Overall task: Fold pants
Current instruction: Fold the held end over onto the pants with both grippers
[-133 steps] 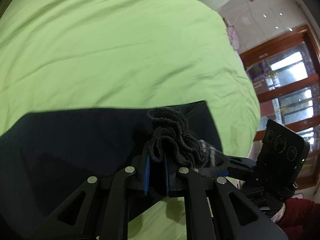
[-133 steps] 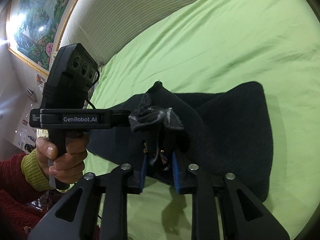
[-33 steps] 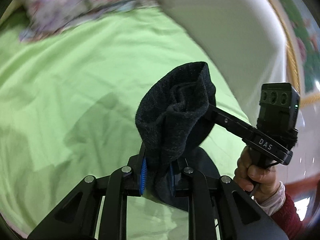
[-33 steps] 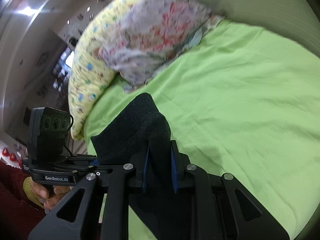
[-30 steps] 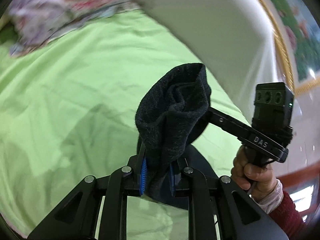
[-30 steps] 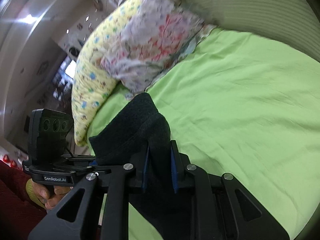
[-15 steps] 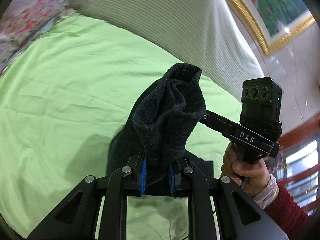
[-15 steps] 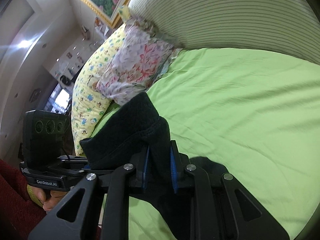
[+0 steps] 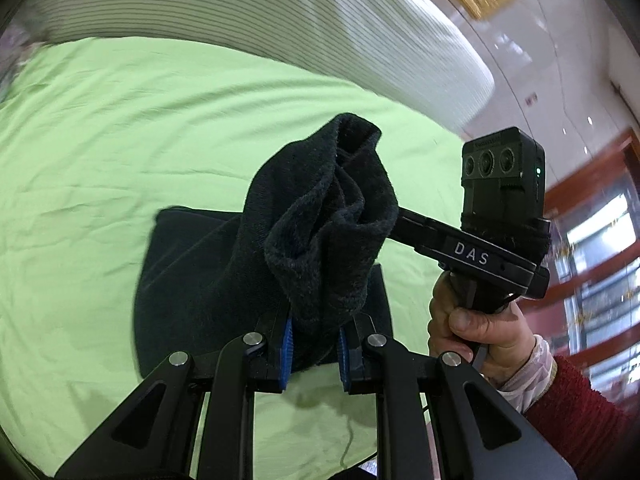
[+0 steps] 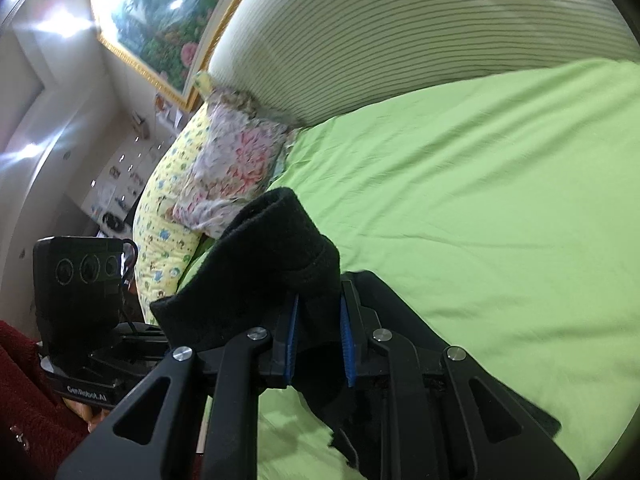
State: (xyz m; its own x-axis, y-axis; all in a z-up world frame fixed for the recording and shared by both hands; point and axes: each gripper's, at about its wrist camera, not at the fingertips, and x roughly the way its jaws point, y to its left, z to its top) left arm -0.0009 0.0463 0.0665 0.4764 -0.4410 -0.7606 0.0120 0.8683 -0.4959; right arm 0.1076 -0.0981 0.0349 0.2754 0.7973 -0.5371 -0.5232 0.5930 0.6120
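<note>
The black pants [image 9: 224, 280] hang bunched above the green sheet [image 9: 100, 140], lower part draped on it. The left gripper [image 9: 314, 340] is clenched on one fold, the right gripper [image 10: 318, 340] on another, seen at 3 o'clock from the left camera. Headboard [image 10: 400, 40] at 12, pillows [image 10: 192, 200] at 10 in the right view.

1. The black fleecy pants [image 9: 320, 240] are bunched into a thick wad, with one end lifted off the green bed sheet [image 9: 100, 140].
2. Their lower part lies flat and folded on the sheet.
3. In the right wrist view the cloth [image 10: 272, 272] rises in a rounded hump.
</note>
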